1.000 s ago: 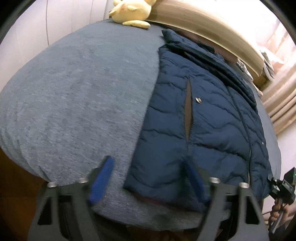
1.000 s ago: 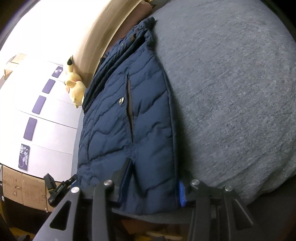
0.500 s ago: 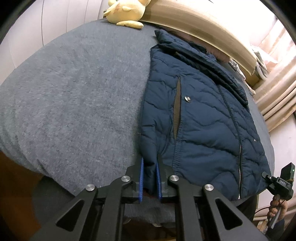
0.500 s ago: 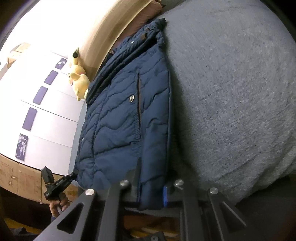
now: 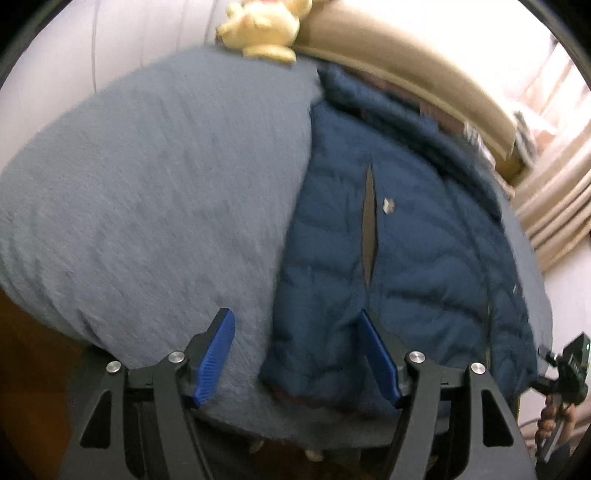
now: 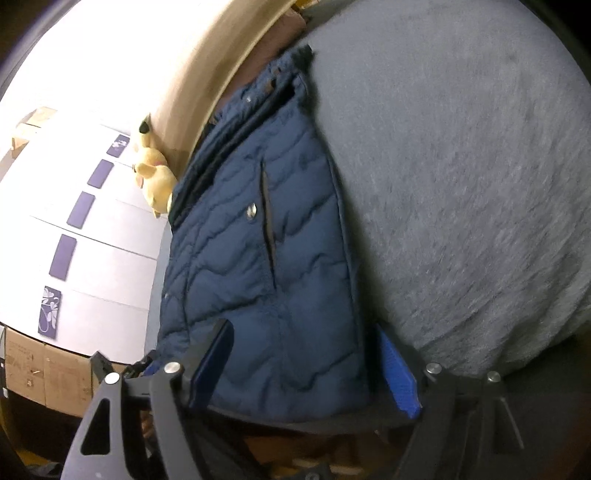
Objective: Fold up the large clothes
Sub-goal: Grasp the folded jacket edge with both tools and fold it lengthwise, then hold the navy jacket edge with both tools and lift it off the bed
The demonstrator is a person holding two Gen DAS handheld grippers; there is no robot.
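A dark blue quilted puffer jacket (image 5: 399, 258) lies flat on a grey bed cover (image 5: 147, 192), collar toward the headboard, hem at the near edge. It also shows in the right wrist view (image 6: 258, 266). My left gripper (image 5: 295, 350) is open, its blue-padded fingers (image 5: 216, 354) straddling the jacket's left hem corner without holding it. My right gripper (image 6: 306, 365) is open, its fingers either side of the jacket's right hem corner. The other gripper shows at the far right of the left wrist view (image 5: 565, 365).
A yellow plush toy (image 5: 258, 29) sits at the bed's far left by the beige wooden headboard (image 5: 406, 62). Curtains (image 5: 554, 192) hang on the right. A white wardrobe (image 6: 81, 229) and cardboard box (image 6: 33, 365) stand beside the bed. Grey cover (image 6: 461, 184) spreads wide.
Half a second ago both grippers were shut on the jacket's hem corners. Both have now opened and let the hem go; the jacket lies flat again.
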